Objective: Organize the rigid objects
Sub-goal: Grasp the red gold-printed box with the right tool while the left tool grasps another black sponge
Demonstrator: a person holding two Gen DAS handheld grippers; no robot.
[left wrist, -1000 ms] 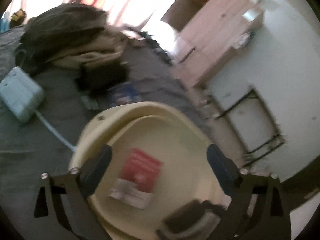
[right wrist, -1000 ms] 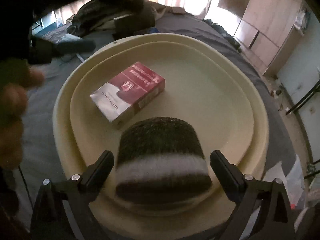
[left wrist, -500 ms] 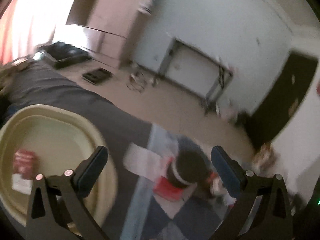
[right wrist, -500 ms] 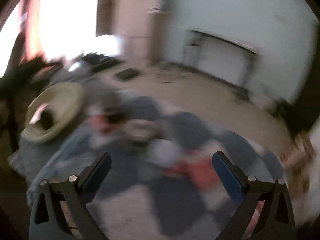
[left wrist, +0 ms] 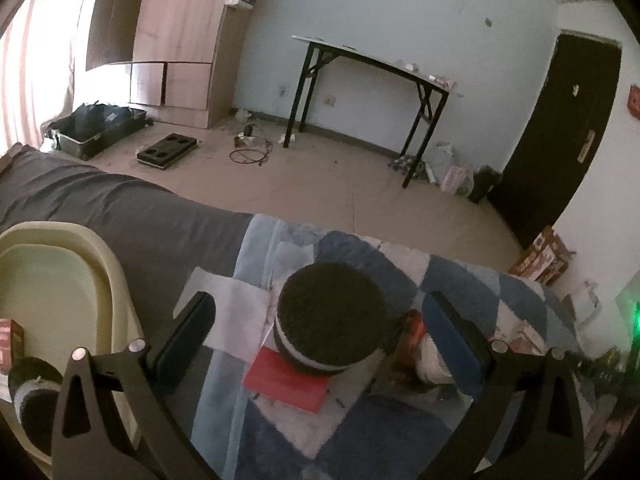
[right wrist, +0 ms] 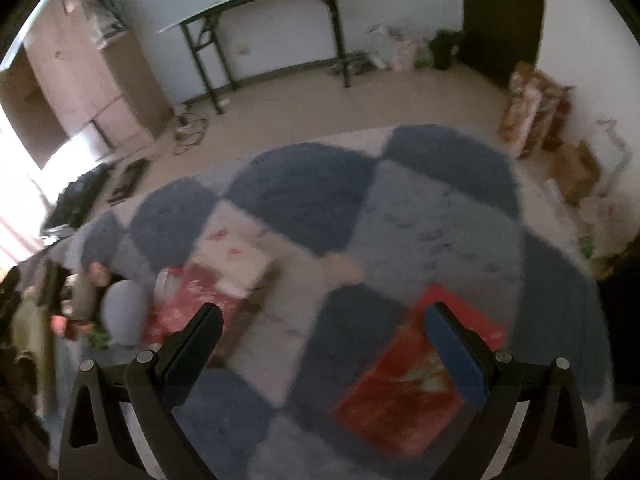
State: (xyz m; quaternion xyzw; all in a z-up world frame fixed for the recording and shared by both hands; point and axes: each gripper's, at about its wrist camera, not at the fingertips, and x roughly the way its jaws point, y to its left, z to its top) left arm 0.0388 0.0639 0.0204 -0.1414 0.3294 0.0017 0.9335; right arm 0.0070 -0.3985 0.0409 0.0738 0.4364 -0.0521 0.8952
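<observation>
both pairs of jaws are standing wide apart, gripping nothing. the left gripper point(left wrist: 320, 328) is framing a dark round container point(left wrist: 330, 330) with a white band, which is sitting on a red booklet point(left wrist: 286, 384) on the blue checked blanket point(left wrist: 460, 280), while the cream tray point(left wrist: 108, 276) is lying off to the left, holding another dark container point(left wrist: 34, 392). the right gripper point(right wrist: 320, 340) is hanging over the same blanket, near a blurred red packet point(right wrist: 404, 404).

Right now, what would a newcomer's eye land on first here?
Probably the dark round container with a white band, standing on a red card between the open left gripper fingers. The cream tray sits at left; the open right gripper hangs over a blue checked blanket.
</observation>
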